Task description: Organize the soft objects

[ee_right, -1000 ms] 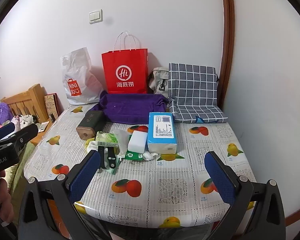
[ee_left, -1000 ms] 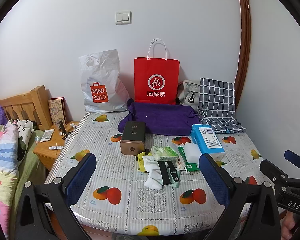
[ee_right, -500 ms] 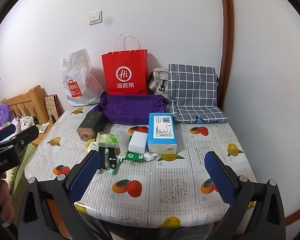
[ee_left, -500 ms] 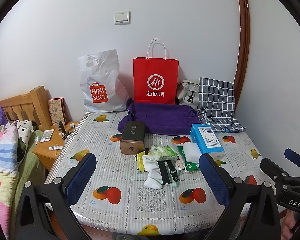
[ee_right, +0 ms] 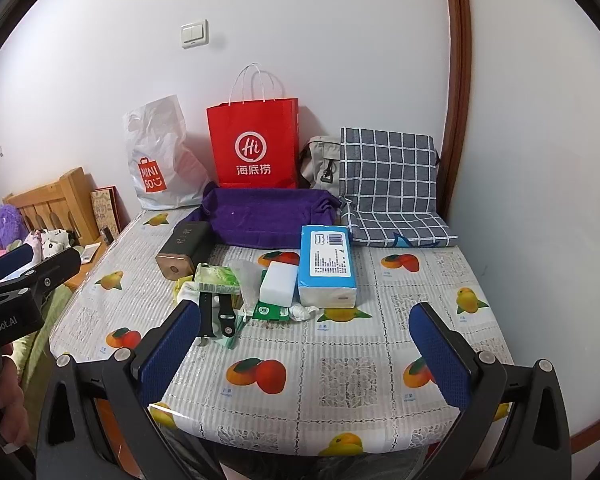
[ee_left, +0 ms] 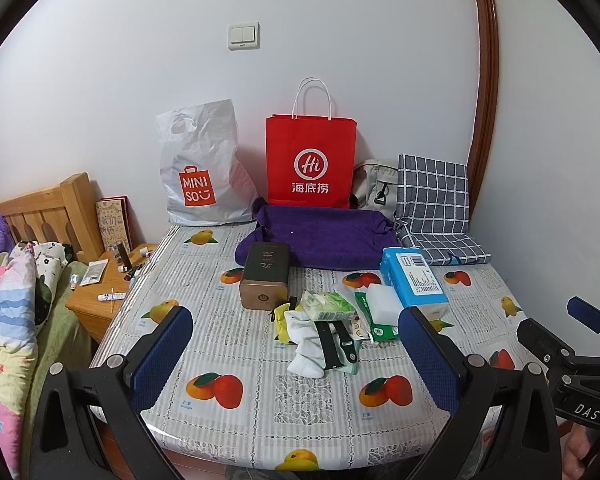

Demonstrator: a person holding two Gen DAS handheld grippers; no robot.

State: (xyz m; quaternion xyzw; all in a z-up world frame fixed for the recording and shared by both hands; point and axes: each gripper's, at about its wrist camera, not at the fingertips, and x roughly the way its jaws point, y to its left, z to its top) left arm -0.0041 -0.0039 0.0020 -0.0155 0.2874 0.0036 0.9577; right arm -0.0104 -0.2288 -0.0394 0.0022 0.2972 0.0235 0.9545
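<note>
The white sock [ee_left: 306, 340] lies mid-frame, between and beyond the left gripper [ee_left: 296, 344]'s wide-open fingers, not touching. Its long side runs up and down the frame. The right gripper [ee_right: 304, 344] is open too and holds nothing.

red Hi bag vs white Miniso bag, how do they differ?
The red paper bag stands upright and crisp-edged; the white plastic bag beside it slumps and wrinkles. The red paper bag has white twisted loop handles above its rim; the white plastic bag has a punched-out hand hole. Both lean against the wall at the table's far edge and carry a printed logo.
</note>
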